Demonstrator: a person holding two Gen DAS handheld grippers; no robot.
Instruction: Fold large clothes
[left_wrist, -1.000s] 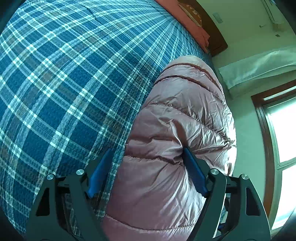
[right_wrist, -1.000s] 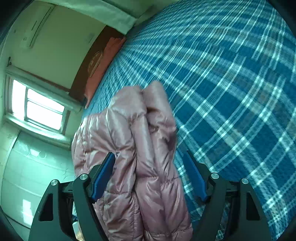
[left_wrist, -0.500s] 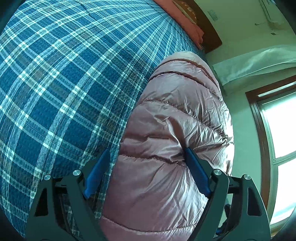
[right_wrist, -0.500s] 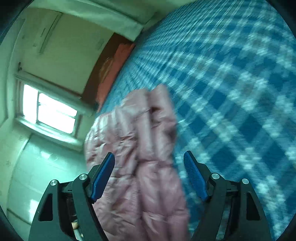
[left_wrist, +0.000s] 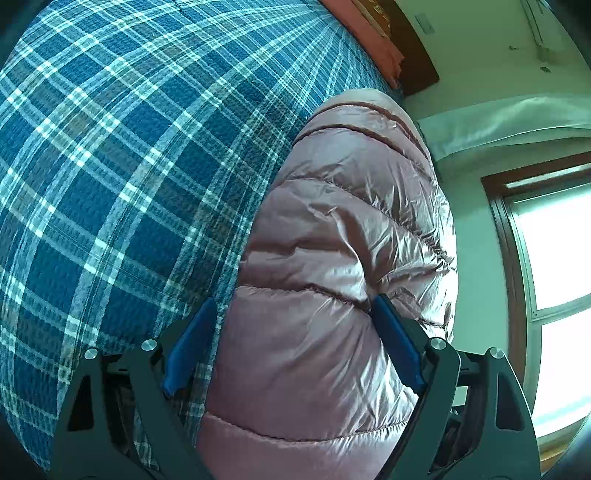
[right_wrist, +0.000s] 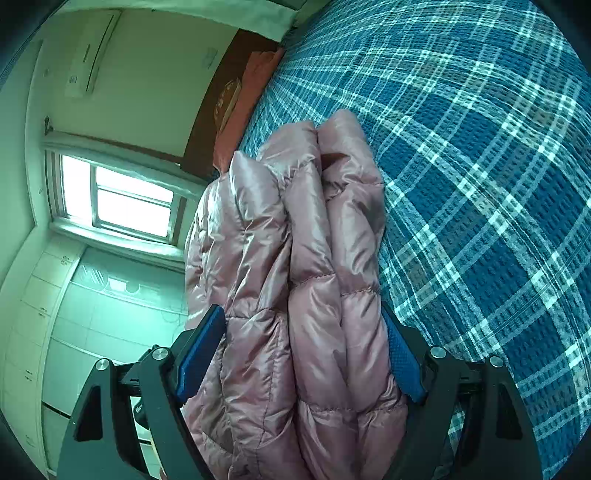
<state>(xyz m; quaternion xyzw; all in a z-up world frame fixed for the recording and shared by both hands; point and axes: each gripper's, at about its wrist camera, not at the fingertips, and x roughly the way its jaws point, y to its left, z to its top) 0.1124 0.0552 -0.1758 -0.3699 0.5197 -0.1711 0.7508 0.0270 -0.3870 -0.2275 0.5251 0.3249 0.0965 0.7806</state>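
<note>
The left claw (left_wrist: 293, 343) stands spread wide, its two blue pads (left_wrist: 190, 343) flanking one pink puffer jacket (left_wrist: 343, 258): the pad at 3 o'clock presses into the shiny fabric, the pad at 9 o'clock sits just beside it over the bedspread (left_wrist: 129, 166), so whether it truly grips I cannot tell. The right claw (right_wrist: 301, 354) has its two pads (right_wrist: 201, 349) against a thick bunch of the same jacket (right_wrist: 295, 258), one on each side, the folds bulging between them; it seems clenched on the bundle. The jacket runs from each claw toward 12 o'clock, lying along the edge of one blue plaid bedspread. Farther out are one window (right_wrist: 125, 199) at 9 o'clock in the right view, and one brown headboard (right_wrist: 218, 107) at 11.
</note>
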